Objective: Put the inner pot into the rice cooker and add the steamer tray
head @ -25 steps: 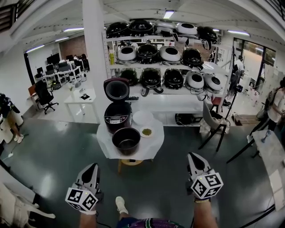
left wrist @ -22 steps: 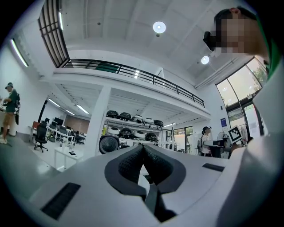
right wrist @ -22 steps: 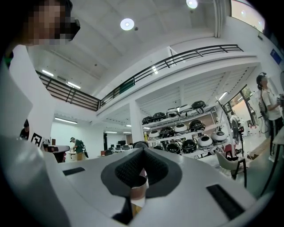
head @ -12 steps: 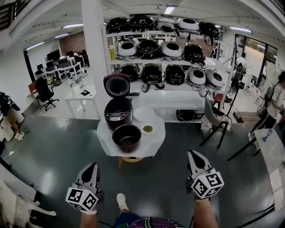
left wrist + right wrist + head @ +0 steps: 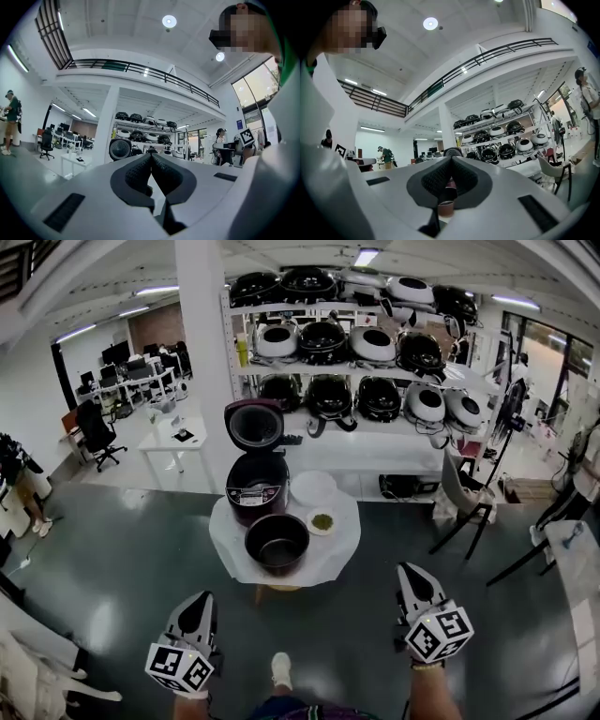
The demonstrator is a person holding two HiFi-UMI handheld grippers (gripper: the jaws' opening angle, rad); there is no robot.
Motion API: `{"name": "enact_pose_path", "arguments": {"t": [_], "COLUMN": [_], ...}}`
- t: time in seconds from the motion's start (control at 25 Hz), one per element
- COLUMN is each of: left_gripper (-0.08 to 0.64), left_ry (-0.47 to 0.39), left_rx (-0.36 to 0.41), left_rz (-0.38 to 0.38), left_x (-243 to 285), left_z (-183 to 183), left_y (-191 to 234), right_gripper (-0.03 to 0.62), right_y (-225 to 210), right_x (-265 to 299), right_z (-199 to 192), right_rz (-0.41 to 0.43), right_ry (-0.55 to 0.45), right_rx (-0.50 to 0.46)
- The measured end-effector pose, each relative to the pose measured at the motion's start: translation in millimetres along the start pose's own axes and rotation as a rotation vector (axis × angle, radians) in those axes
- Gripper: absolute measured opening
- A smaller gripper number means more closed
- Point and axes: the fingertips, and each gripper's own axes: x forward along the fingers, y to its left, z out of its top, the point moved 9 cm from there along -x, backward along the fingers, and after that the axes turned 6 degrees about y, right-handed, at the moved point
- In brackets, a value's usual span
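A: "The desk [image 5: 339,554] has drawn nearer ahead of both claws. Holding anything?"

B: "No. The left claw [image 5: 199,600] and right claw [image 5: 410,574] are pinched shut and empty, likely because nothing is within reach. The inner pot [image 5: 277,543] waits ahead between them, before the open rice cooker [image 5: 256,486]."

Open-plan lab office, racked rice cookers [image 5: 322,338], computer desks [image 5: 141,388] (mezzanine railing [image 5: 140,69] overhead)

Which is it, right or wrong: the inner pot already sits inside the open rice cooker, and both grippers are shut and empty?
One thing's wrong: the head view shows the inner pot on the table in front of the open rice cooker, not inside it. The left gripper and right gripper are shut and empty.
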Motion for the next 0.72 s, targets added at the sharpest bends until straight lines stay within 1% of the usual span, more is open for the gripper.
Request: {"name": "enact_pose_path", "arguments": {"t": [0.2,0.36,0.52,0.72], "left_gripper": [0.021,0.021,0.021,0.021], "left_ry": [-0.012,-0.024,-0.019,-0.023], "left_rx": [-0.021,-0.012,-0.008,-0.012], "left_rz": [-0.036,-0.049,-0.074,-0.077], "left_x": [54.2,100.0,137.7,178.7], "left_z": [7.5,21.7,36.9,57.2], "left_y": [46.1,89.4,131.1,178.5], "right_gripper": [0.007,0.006,0.006,0.006], "right_y": [-0.9,-2.3,11.2,18.0], "right_x": [61.3,122.3,179.6,236.6], "right_z": [8.3,19.3,33.6,50.5], "right_rz": [-0.003,-0.012,-0.002,-0.004], "right_ry": [0.027,0.012,0.011,0.012], "right_rx": [-0.038,-0.026,-0.028,-0.038]}}
